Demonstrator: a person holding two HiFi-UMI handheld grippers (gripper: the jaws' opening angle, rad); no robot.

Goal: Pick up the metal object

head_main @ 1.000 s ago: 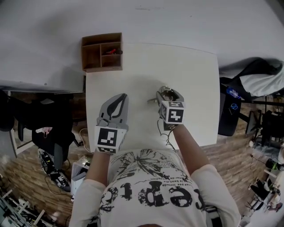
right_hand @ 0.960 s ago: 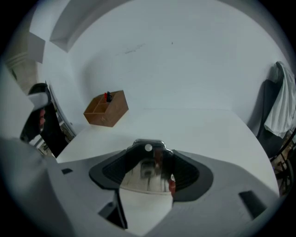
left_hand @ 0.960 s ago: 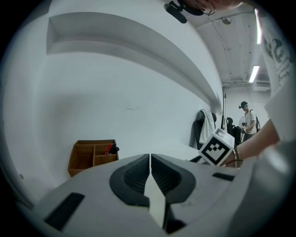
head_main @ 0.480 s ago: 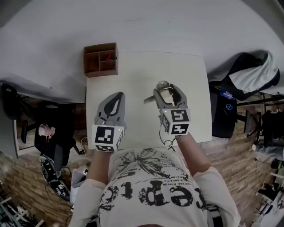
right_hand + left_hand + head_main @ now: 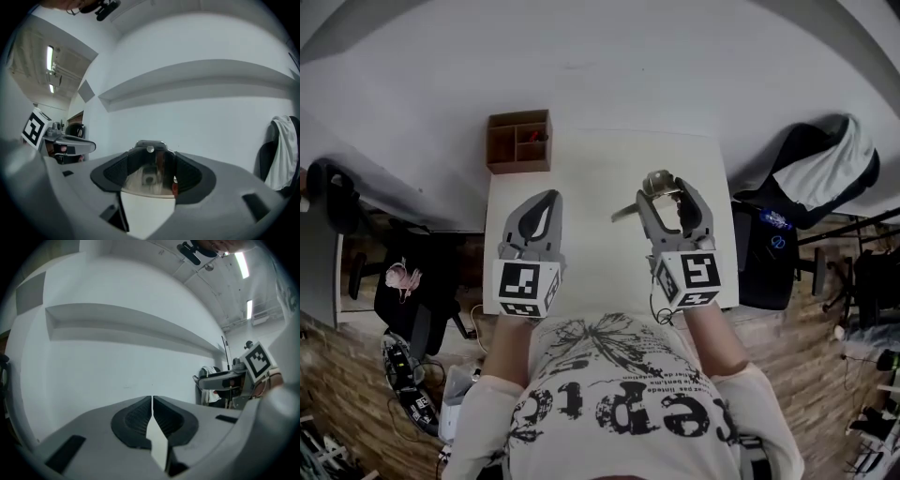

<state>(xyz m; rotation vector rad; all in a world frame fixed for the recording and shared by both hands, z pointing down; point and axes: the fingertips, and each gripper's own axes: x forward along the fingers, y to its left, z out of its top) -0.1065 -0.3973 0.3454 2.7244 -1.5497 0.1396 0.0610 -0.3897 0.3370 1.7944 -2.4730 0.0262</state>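
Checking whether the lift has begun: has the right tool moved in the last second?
Yes. The right tool, shut on the metal object, now looks larger against the white table and nearer its far edge: likely raised toward the camera.

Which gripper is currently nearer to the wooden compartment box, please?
Left. The left gripper, jaws shut, points toward the wooden box from the near side; the right gripper, clamping the metal object, sits farther right.

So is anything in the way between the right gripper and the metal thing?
Nothing visible does. The right gripper is shut on the metal object, which sits directly between its jaws. The left gripper is shut with nothing in it.
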